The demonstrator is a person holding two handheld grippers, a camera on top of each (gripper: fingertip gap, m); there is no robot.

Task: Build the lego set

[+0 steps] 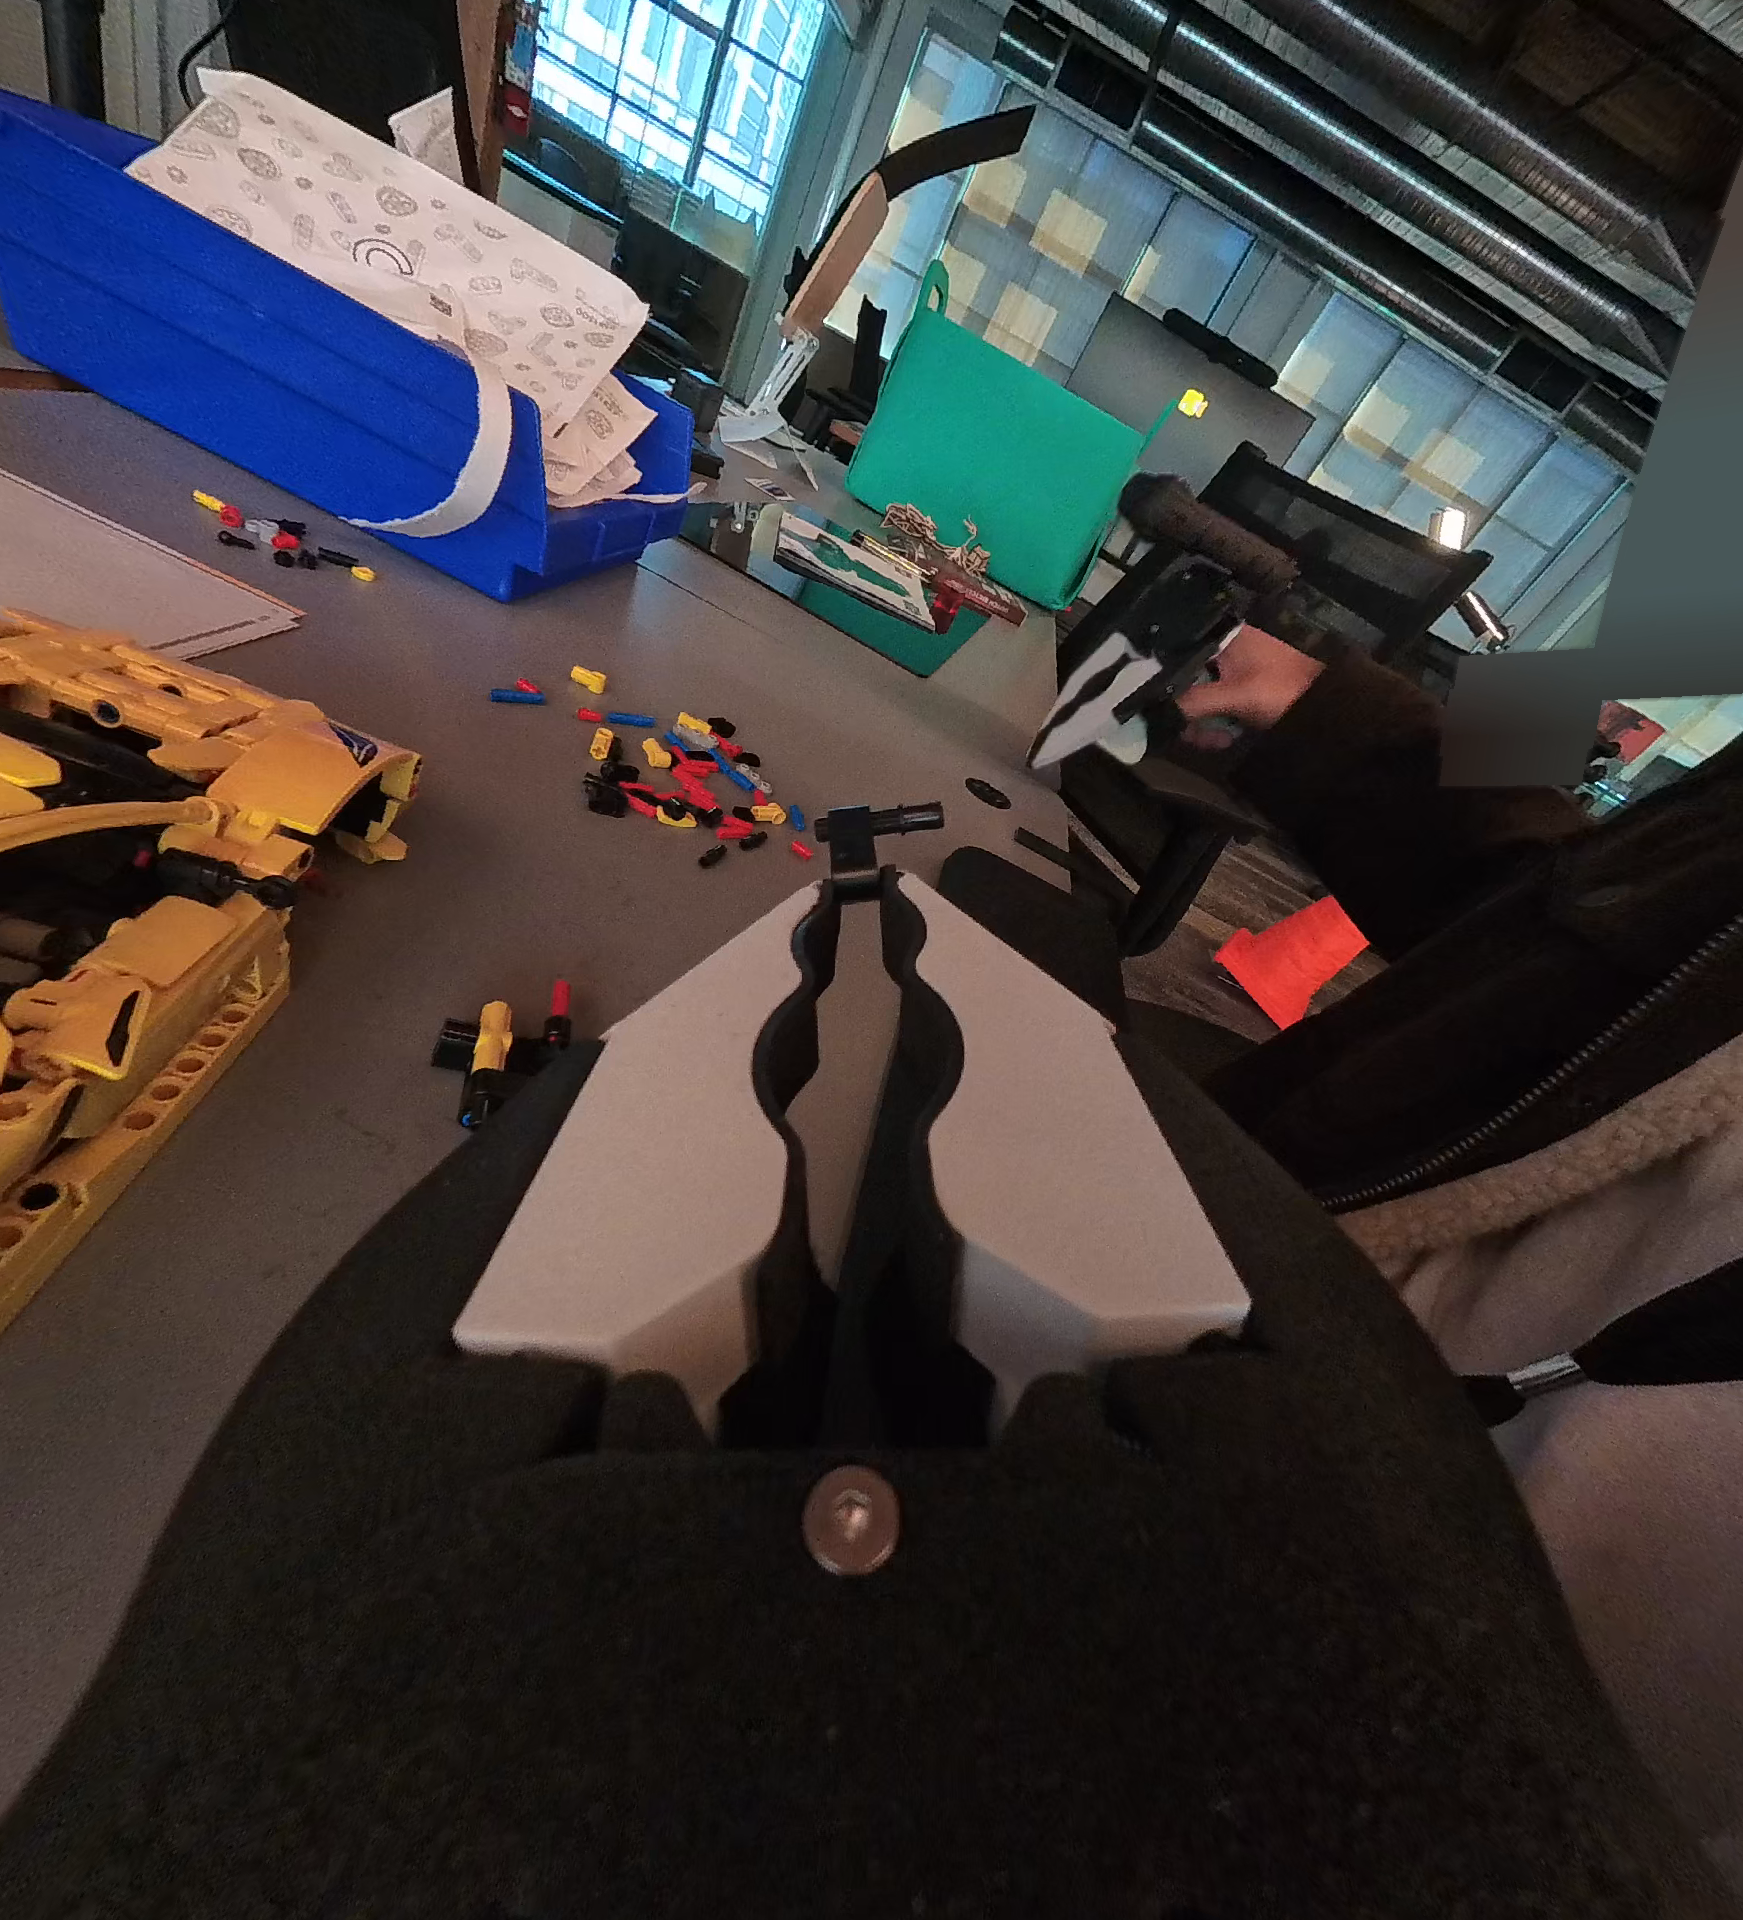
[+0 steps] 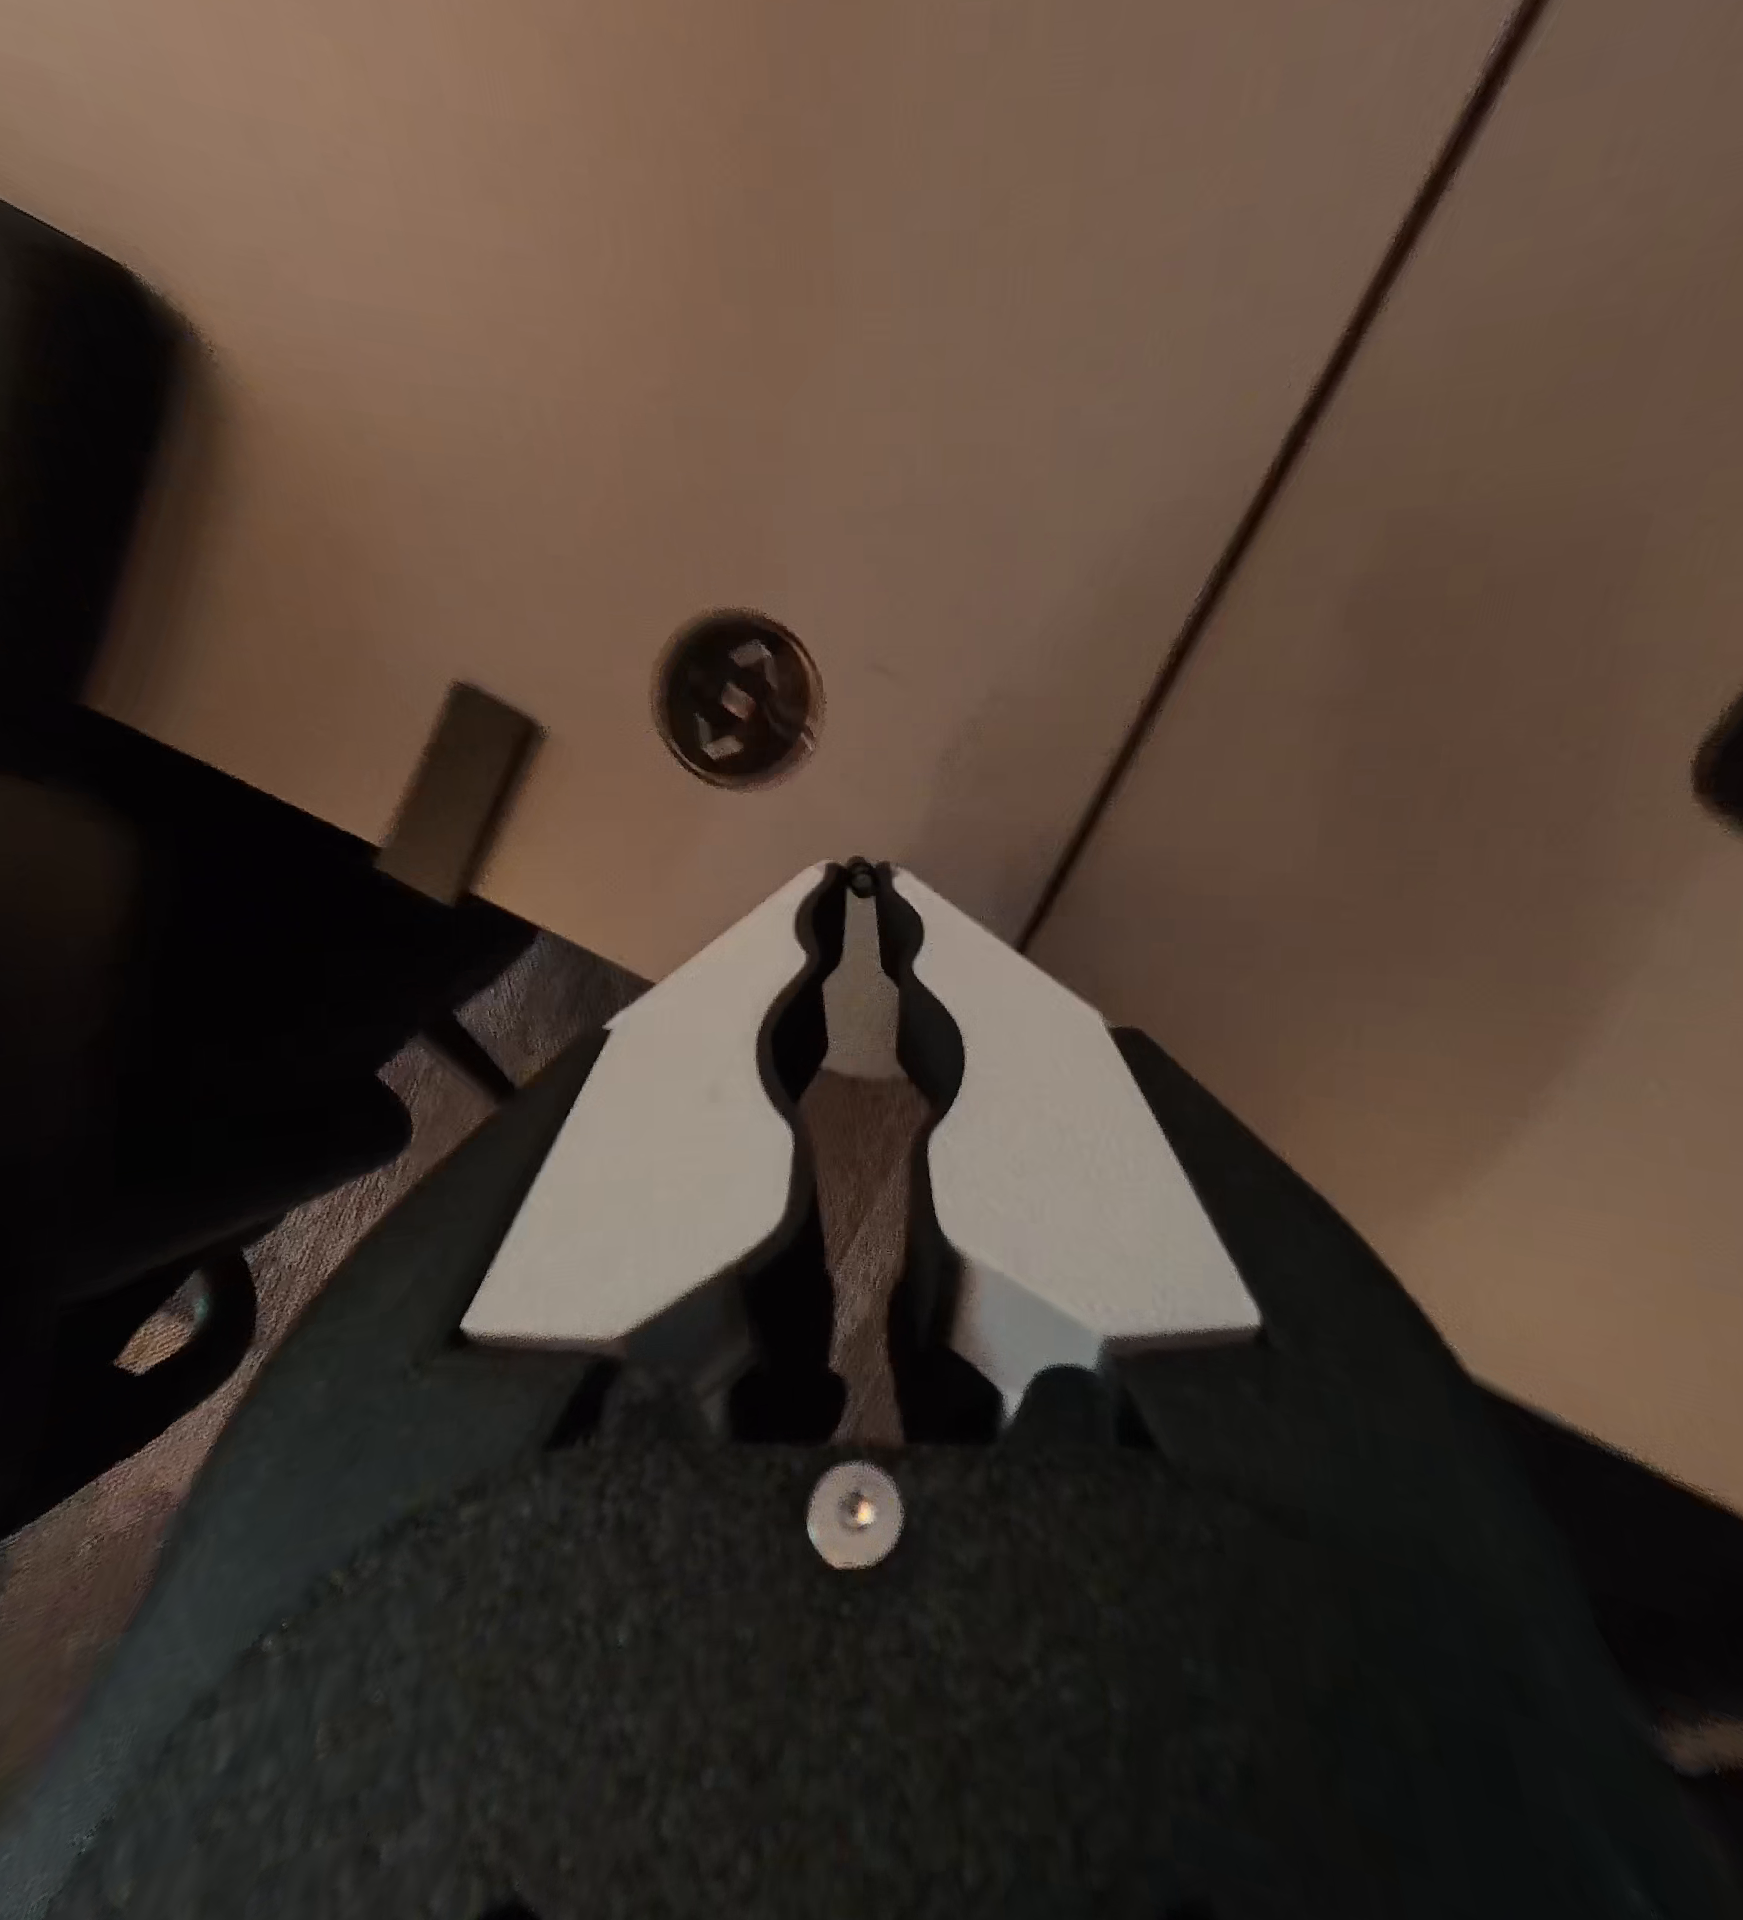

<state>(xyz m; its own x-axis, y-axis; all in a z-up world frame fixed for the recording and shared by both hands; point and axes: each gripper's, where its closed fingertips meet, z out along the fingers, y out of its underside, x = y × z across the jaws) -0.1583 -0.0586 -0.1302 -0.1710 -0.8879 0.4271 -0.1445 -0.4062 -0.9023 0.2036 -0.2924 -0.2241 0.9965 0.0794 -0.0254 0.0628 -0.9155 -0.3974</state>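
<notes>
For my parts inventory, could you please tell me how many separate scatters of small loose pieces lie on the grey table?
2: a small scatter beside the blue plastic bin, and a bigger pile mid-table. Some may be hidden.

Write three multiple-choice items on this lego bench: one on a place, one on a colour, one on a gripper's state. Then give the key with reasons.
1. Where does the blue bin sit?
A. On the table behind the scattered small pieces
B. On the floor under the chair
C. On top of the yellow model

2. What colour is the half-built lego model?
A. Green
B. Yellow
C. White

3. What is the left gripper doing?
A. Standing wide open and empty
B. Pinching a black lego connector at its tips
C. Gripping the paper bag

Key:
1. A: in the left wrist view the bin rests on the grey table, beyond the loose pieces.
2. B: its panels and beams are yellow, with black parts inside.
3. B: the fingertips close on the black lego connector, which sticks out past them.
</notes>
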